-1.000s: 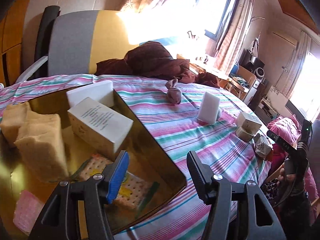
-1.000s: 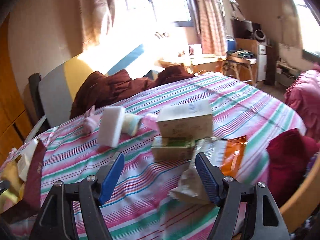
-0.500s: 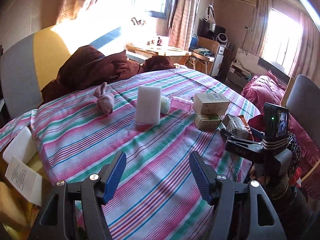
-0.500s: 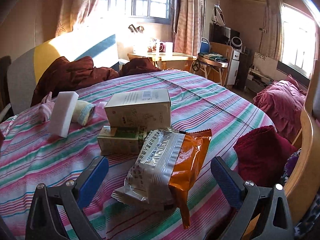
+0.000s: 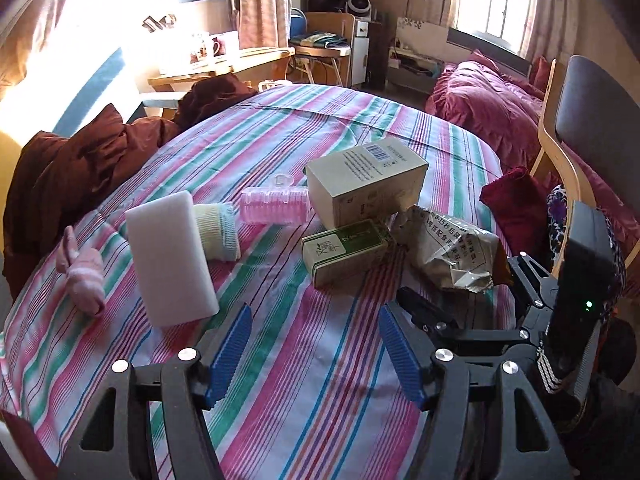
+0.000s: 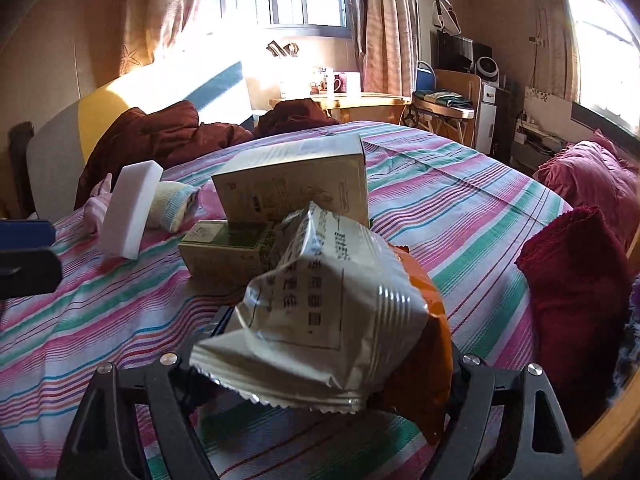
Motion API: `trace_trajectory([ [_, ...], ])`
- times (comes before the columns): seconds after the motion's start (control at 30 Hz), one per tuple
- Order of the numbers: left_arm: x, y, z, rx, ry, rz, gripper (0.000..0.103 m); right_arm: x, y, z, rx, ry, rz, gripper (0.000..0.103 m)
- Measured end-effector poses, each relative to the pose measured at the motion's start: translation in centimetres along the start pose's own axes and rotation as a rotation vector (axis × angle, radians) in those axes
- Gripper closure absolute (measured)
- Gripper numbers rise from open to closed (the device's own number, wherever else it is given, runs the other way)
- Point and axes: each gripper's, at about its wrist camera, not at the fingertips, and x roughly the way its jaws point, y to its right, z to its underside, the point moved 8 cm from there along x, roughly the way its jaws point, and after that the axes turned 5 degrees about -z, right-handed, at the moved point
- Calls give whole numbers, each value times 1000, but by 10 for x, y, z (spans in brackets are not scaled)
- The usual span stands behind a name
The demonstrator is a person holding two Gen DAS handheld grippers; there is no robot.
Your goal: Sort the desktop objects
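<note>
The tabletop (image 5: 304, 380) is round and covered by a pink, green and white striped cloth, with a dark red blanket (image 5: 76, 168) heaped over its far left edge. Near the middle stands a large beige box (image 5: 366, 180), tipped so its barcode face points up, and leaning against its near side lies a smaller green-and-beige box (image 5: 346, 250). Toward the left edge a white foam block (image 5: 170, 258) stands on end, tilted, with a rolled pale yellow sock (image 5: 218, 230) touching its far side. A pink ribbed plastic piece (image 5: 274, 204) lies between that sock and the large box. A pink sock (image 5: 82, 274) lies closest to the left edge, apart from the block.

At the right edge sits the snack bag (image 6: 320, 312), silver with an orange side, crumpled and touching the small box. The right claw (image 6: 320, 364) is around the bag's near end, its fingers hidden behind the wrapper, so I cannot tell whether they press on it. In the left wrist view that same claw (image 5: 460, 312) reaches in beside the bag (image 5: 452, 254).

The left claw (image 5: 316, 354) hovers over bare cloth near the front edge, blue pads spread wide, holding nothing.
</note>
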Motion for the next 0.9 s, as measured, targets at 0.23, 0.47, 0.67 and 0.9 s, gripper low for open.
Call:
trace_trajectory([
  [0.23, 29, 6, -16, 101, -21, 34, 34, 2, -4, 0, -4, 1, -39, 11],
  [0.47, 53, 14, -27, 230, -33, 69, 34, 1, -3, 0, 25, 14, -38, 10],
  [0.67, 68, 22, -32, 314, -47, 125, 34, -1, -3, -2, 64, 24, -69, 10],
  [0.9, 84, 29, -26, 357, -82, 169, 34, 1, -4, -4, 97, 36, -100, 10],
])
